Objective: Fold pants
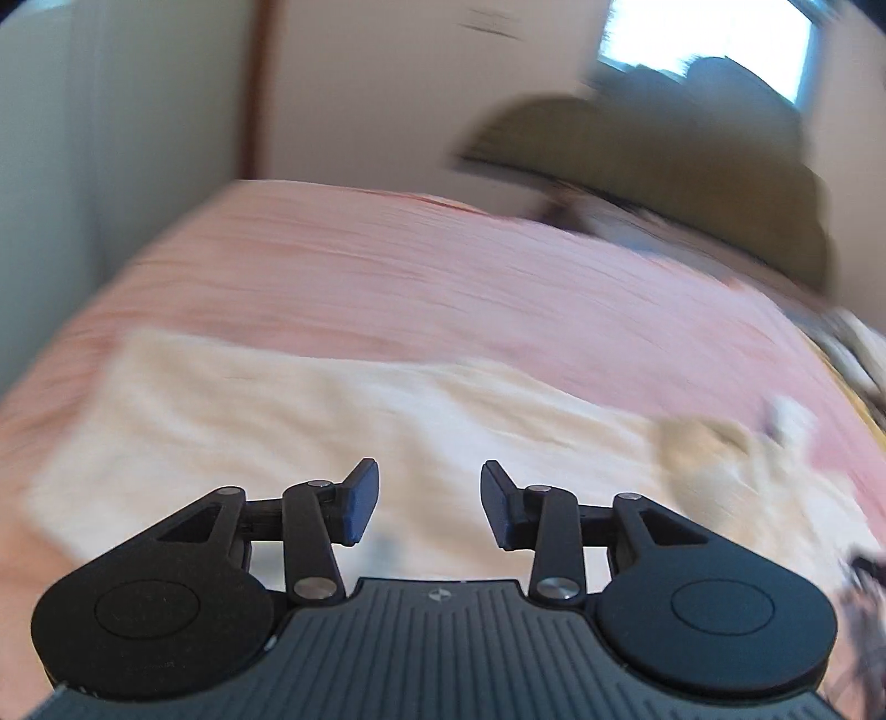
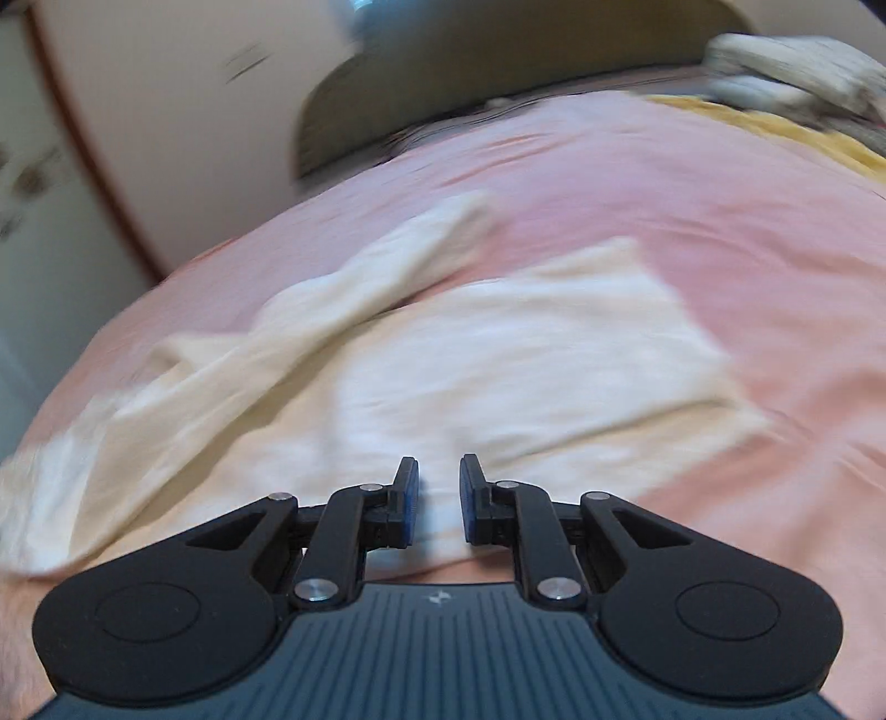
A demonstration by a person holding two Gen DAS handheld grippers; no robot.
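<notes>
Mostly pink bedspread (image 2: 637, 183) under cream pants (image 2: 498, 360), olive headboard (image 1: 637, 149) (blurred), left claw (image 1: 429, 501) wide, right claw (image 2: 438, 498) narrow, both empty

Pink bedspread (image 2: 692, 183), olive headboard (image 1: 664, 166), yellow blanket (image 2: 775, 133), bright window (image 1: 709, 39).

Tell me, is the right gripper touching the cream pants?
Apart. The right wrist view shows the right gripper with its jaws slightly parted and empty, above the cream pants.

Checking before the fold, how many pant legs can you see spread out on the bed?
2. In the right wrist view, one leg angles up left; the other leg lies wider, right of it, both on the pink bedspread. Blur may hide folds.
</notes>
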